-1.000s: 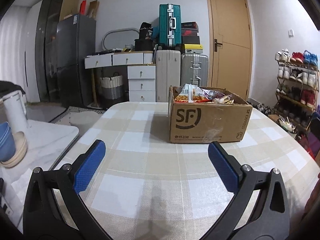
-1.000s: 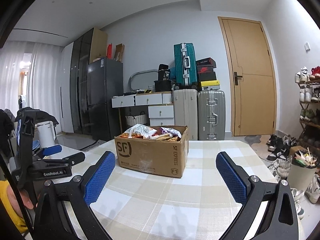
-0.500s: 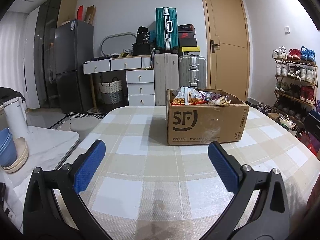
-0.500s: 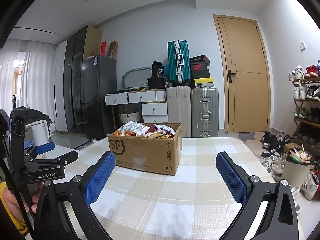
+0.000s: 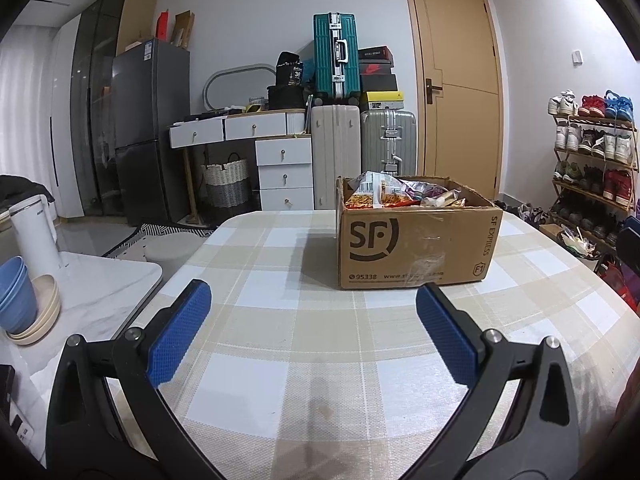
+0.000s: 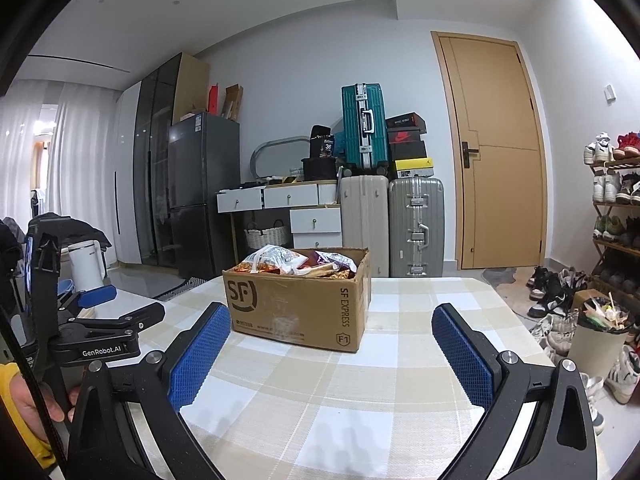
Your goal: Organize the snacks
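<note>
with both jaws released, the snack-filled box (image 5: 416, 248) on the tabletop (image 5: 300, 340) is being approached; a packet is to be grasped next.

The table (image 5: 320, 360) in front of me is covered by a woven checked cloth (image 6: 340, 420) in beige, white and pale grey squares. Its far edge is rounded. One item stands directly on it: an open brown cardboard box (image 5: 416, 248) printed "SF" and "SF EXPRESS", placed toward the far side, flat on its base. The box casts a shadow to its left on the cloth. Snack packets (image 5: 384, 196) fill the box to its rim. The near part of the cloth, below my fingers, is bare.
</note>
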Demonstrator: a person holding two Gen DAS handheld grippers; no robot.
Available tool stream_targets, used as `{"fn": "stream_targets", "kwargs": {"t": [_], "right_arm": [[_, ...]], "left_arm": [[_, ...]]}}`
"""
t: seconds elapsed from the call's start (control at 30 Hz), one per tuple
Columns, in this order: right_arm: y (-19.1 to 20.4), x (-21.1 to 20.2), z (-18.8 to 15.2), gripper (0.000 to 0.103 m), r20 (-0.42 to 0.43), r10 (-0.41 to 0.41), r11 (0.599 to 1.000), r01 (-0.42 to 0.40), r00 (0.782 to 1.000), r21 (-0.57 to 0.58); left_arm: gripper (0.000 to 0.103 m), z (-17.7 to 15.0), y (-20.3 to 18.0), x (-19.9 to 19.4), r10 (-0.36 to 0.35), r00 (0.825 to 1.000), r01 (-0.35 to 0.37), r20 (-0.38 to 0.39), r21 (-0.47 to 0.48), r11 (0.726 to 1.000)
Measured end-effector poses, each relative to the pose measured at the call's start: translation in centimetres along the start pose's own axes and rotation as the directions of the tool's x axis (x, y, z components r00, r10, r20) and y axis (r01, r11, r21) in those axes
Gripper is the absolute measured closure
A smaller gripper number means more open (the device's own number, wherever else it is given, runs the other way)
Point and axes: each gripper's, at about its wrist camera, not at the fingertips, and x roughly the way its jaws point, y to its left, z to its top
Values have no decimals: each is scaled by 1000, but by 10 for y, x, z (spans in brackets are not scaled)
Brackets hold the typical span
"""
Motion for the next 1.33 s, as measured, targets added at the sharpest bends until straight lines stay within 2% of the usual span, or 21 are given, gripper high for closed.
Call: {"fn": "stream_targets", "kwargs": {"t": [0.5, 0.93, 1.33], "right_arm": [[2, 1, -1, 1, -2, 8, 1000, -8, 1000, -4], [3, 2, -3, 1, -7, 16, 1000, -16, 1000, -3], [2, 1, -5, 1, -12, 24, 1000, -24, 1000, 1]], "left_arm": [[0, 0, 4, -6, -1, 1000, 1, 17, 1, 1000], [0, -1, 2, -4, -17, 1000, 17, 2, 0, 1000], [0, -3, 2, -3, -3, 1000, 4, 8, -9, 1000]]}}
